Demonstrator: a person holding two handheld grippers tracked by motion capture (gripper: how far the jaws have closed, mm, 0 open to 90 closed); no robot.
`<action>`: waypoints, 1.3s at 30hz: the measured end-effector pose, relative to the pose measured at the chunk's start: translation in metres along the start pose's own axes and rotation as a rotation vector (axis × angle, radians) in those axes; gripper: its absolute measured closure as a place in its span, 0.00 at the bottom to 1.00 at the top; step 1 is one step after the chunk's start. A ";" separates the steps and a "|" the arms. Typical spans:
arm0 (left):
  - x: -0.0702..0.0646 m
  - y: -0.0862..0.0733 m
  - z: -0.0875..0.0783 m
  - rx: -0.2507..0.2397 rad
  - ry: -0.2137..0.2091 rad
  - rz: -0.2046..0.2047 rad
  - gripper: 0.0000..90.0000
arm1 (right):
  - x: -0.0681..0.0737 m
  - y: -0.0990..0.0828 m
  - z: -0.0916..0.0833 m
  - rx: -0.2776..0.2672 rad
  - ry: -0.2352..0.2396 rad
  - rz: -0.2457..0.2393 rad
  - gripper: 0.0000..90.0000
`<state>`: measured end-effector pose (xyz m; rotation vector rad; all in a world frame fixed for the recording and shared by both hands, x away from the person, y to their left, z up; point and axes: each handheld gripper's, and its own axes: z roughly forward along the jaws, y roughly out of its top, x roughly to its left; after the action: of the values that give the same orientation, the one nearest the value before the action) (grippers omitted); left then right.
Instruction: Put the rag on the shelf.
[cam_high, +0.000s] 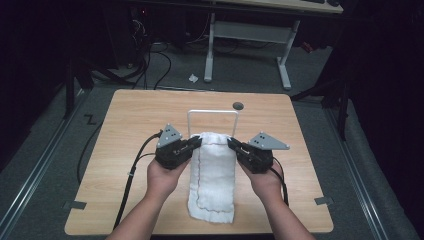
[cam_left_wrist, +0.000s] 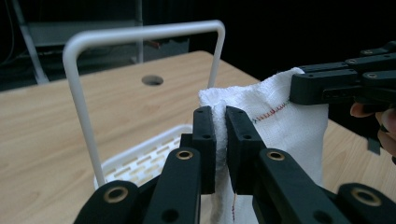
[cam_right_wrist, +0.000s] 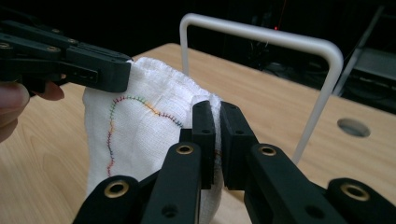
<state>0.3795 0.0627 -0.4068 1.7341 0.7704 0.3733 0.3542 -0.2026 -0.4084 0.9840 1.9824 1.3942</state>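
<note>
A white rack (cam_high: 212, 113) is standing just beyond both grippers; bare table (cam_high: 130, 115) is lying open either side.

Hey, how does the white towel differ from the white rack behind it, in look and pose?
The towel is soft, woven cloth with coloured stitching; the rack is a smooth, rigid frame with a slotted base. The towel hangs from the left claw and the right claw, each shut on a top corner; the rack stands on the table untouched. Both are white.
</note>
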 end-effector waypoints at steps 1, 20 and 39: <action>0.000 0.005 -0.003 -0.014 0.007 0.009 0.92 | 0.000 0.005 -0.002 -0.007 -0.003 -0.004 0.96; 0.000 0.085 -0.030 -0.154 0.011 0.112 0.93 | -0.006 0.086 -0.023 -0.178 -0.011 -0.046 0.96; 0.015 0.122 -0.007 -0.180 0.112 0.212 0.93 | -0.032 0.118 -0.009 -0.225 -0.034 -0.032 0.96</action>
<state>0.4233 0.0613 -0.2918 1.6388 0.6130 0.6695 0.3977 -0.2094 -0.2936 0.8640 1.7632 1.5324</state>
